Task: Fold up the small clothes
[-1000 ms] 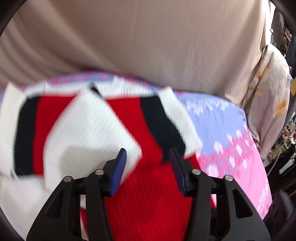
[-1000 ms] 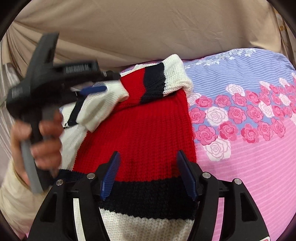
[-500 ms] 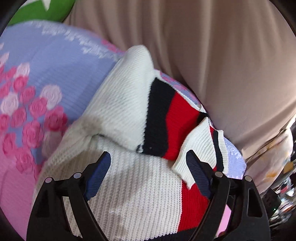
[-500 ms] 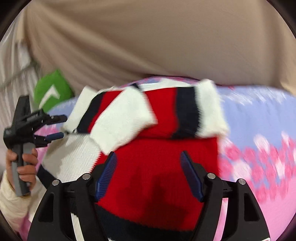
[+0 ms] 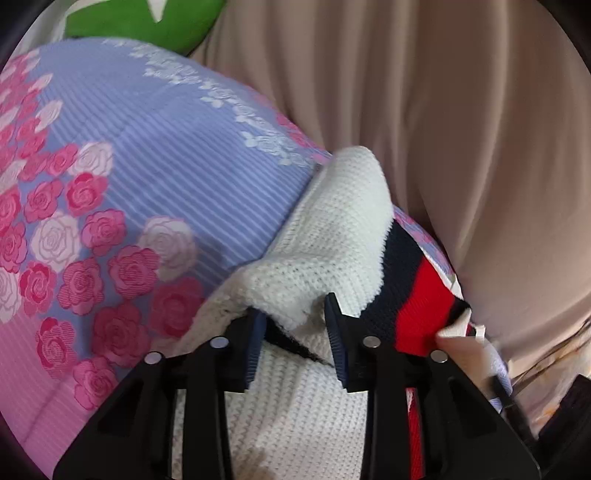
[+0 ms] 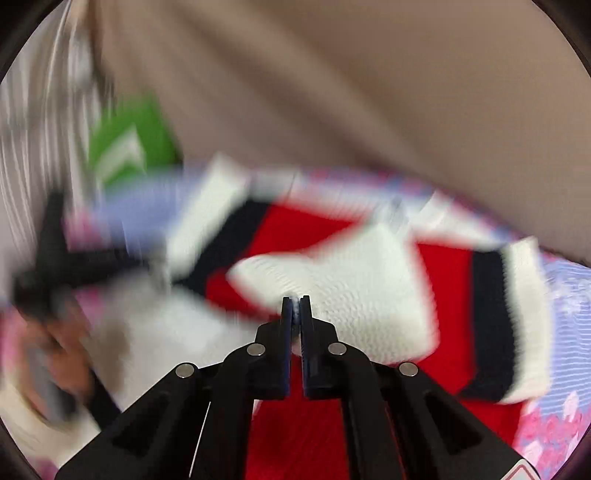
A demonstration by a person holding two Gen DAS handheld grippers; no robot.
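A knitted sweater (image 5: pixel 332 229) in white, navy and red lies on a flowered bedspread (image 5: pixel 129 184). My left gripper (image 5: pixel 295 328) is at its white end, jaws closing, with a rolled white fold filling the gap between the blue pads (image 5: pixel 255 332). In the blurred right wrist view the sweater (image 6: pixel 369 288) lies spread with a white sleeve folded over the red body. My right gripper (image 6: pixel 295 306) is shut just above it. A pale sliver shows at its tips, and whether knit is pinched there cannot be told. The left gripper (image 6: pixel 55 266) and the hand (image 6: pixel 55 350) holding it show as a smear at the left.
A beige curtain (image 5: pixel 443 110) hangs close behind the bed, right at the sweater's far edge. A green cushion (image 5: pixel 147 22) lies at the bed's far corner. Pink and lilac bedspread (image 6: pixel 569 332) stretches to the sweater's right. Dark clutter sits past the bed's edge at the lower right.
The left gripper swung from the sweater's red middle to its white end, and its jaws narrowed around a fold. The right gripper's jaws went from wide apart to shut, and it rose.
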